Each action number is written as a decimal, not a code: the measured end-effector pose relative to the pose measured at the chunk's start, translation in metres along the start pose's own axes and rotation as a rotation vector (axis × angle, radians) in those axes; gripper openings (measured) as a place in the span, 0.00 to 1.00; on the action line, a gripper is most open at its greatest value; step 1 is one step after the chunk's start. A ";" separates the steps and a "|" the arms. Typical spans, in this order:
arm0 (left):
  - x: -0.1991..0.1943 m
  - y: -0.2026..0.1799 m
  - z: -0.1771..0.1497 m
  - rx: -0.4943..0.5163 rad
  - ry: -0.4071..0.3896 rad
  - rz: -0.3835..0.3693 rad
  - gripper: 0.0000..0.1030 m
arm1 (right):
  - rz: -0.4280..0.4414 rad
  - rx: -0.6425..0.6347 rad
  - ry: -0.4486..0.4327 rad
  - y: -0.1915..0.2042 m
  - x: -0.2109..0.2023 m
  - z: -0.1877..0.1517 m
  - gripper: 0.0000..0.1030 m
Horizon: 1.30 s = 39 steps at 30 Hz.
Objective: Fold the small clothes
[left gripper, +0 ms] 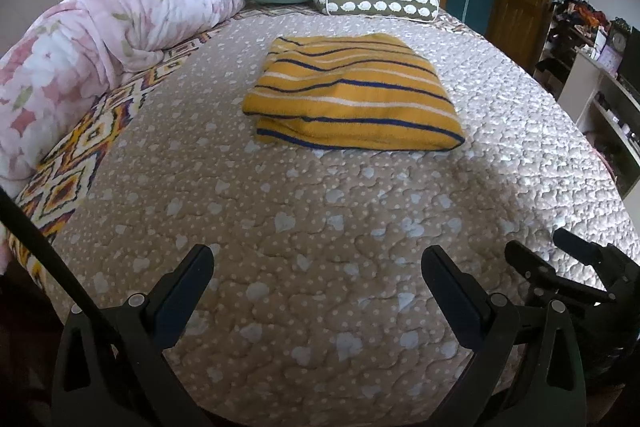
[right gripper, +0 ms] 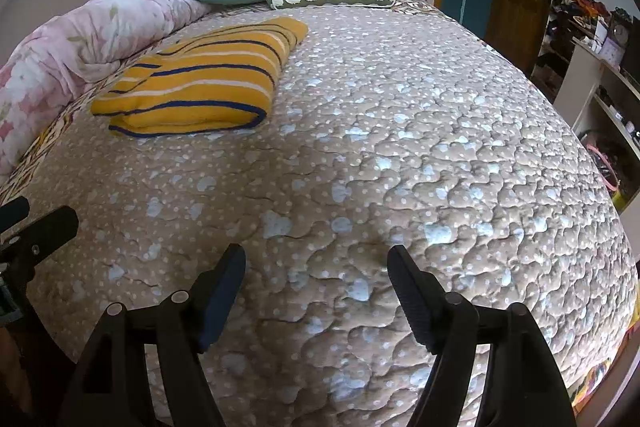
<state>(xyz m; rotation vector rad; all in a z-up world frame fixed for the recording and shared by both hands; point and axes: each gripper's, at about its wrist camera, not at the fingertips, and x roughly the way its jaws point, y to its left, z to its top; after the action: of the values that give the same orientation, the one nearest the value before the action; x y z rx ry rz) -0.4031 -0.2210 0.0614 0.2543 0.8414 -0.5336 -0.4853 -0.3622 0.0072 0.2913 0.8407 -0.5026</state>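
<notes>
The folded yellow striped garment (left gripper: 352,95) lies on the quilted bedspread (left gripper: 304,227) at twelve o'clock from the left gripper (left gripper: 318,269); left gripper and right gripper (right gripper: 316,267) both spread, nothing between them

The right tool (right gripper: 316,259) is hovering at six o'clock over the quilted bed (right gripper: 400,147), its jaws standing apart with nothing between them — the folded yellow striped garment (right gripper: 200,83) is lying at ten o'clock, well apart. The left tool (right gripper: 36,227) is peeking in at nine o'clock.
</notes>
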 end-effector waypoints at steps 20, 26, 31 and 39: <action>0.010 0.003 -0.004 -0.015 0.042 0.010 1.00 | -0.014 -0.001 -0.005 -0.004 0.001 0.000 0.80; 0.010 0.002 -0.005 -0.014 0.045 0.010 1.00 | -0.020 -0.004 -0.007 -0.002 0.000 -0.001 0.80; 0.011 0.001 -0.006 -0.014 0.051 0.009 1.00 | -0.023 -0.003 -0.008 -0.002 0.000 0.000 0.80; 0.013 0.001 -0.007 -0.015 0.058 0.006 1.00 | -0.024 -0.002 -0.008 -0.002 0.000 -0.001 0.81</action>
<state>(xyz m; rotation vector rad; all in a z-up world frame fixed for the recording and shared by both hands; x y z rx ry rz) -0.3994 -0.2216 0.0469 0.2593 0.9006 -0.5160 -0.4867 -0.3637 0.0061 0.2775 0.8373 -0.5246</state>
